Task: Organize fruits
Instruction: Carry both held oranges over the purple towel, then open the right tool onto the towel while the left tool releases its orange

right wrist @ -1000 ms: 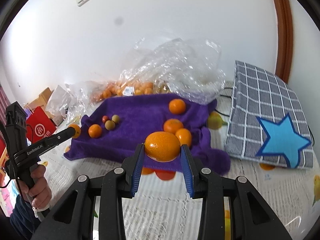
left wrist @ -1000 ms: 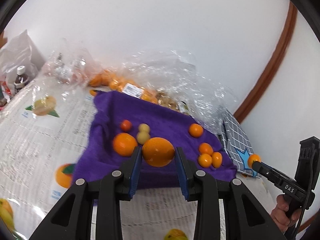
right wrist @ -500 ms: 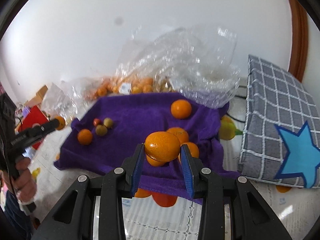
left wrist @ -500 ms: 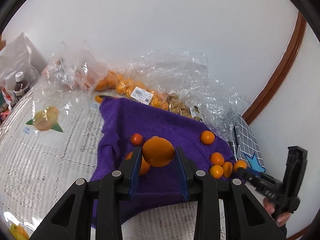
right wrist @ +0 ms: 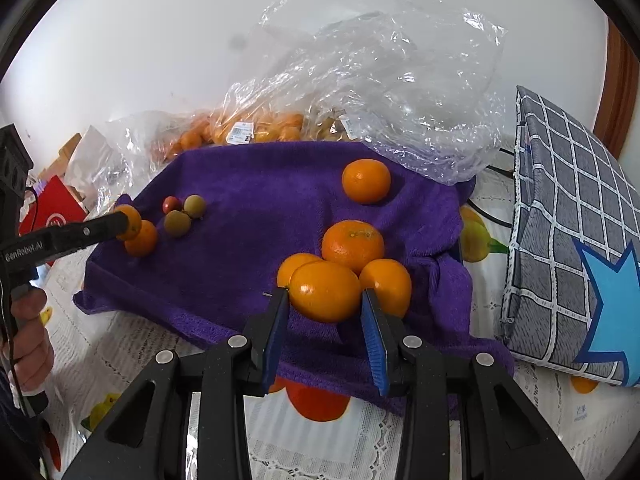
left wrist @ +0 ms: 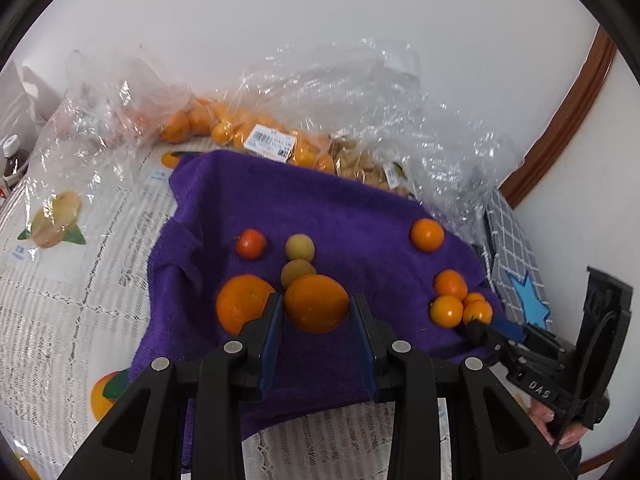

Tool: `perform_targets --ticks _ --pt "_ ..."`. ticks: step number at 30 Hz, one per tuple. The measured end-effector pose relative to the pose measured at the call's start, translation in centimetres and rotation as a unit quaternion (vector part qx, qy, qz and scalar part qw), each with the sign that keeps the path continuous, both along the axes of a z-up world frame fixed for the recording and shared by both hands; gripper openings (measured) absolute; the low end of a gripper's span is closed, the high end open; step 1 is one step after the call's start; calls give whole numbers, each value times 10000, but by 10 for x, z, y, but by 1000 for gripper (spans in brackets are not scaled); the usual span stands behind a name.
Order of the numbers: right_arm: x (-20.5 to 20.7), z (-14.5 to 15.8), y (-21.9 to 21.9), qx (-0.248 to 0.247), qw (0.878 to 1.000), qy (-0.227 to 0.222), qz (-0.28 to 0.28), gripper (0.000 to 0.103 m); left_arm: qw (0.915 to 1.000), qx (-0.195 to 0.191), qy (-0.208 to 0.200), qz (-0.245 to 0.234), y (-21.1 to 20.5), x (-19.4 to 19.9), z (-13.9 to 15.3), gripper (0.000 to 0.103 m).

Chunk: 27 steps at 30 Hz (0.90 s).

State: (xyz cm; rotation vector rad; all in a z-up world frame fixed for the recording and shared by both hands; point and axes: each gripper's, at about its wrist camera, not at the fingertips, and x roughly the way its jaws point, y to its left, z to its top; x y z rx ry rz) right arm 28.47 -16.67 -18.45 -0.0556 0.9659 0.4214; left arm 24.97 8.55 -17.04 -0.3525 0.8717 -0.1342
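A purple towel [left wrist: 344, 216] [right wrist: 256, 216] lies on the table with fruit on it. My left gripper [left wrist: 317, 312] is shut on an orange [left wrist: 317, 303], right beside a loose orange [left wrist: 240, 306] and two yellow-green fruits [left wrist: 298, 258]. A small red fruit [left wrist: 251, 243] lies behind them. My right gripper [right wrist: 325, 298] is shut on an orange [right wrist: 325, 291], close in front of a cluster of three oranges [right wrist: 352, 246]. A lone orange [right wrist: 366, 181] lies farther back. The left gripper's tip also shows in the right wrist view [right wrist: 126, 220].
Clear plastic bags of small oranges [left wrist: 240, 132] [right wrist: 248, 130] lie behind the towel. A grey checked bag with a blue star [right wrist: 572, 240] lies at the right. A bottle [left wrist: 12, 158] stands far left. The tablecloth [left wrist: 60, 280] has fruit prints.
Both grippers have moved forward and lower over the towel with their oranges. The left one now sits beside the loose orange, the right one against the cluster.
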Motion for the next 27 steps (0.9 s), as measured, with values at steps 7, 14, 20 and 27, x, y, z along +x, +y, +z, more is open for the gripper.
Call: perform_targets --ticks 7,14,20,27 --pt "3 -1 3 -55 10000 -70 -6 37 9997 146 186 -47 -7 8 -6 32" --pt "3 -8 11 -150 9998 -27 157 37 9995 30 304 -41 -9 13 -16 32" --pt "4 -8 8 -38 9999 28 92 37 9996 138 215 -89 -12 12 -19 32" --pt "2 -8 9 -90 10000 -38 12 37 9995 248 162 -110 -14 12 -20 32"
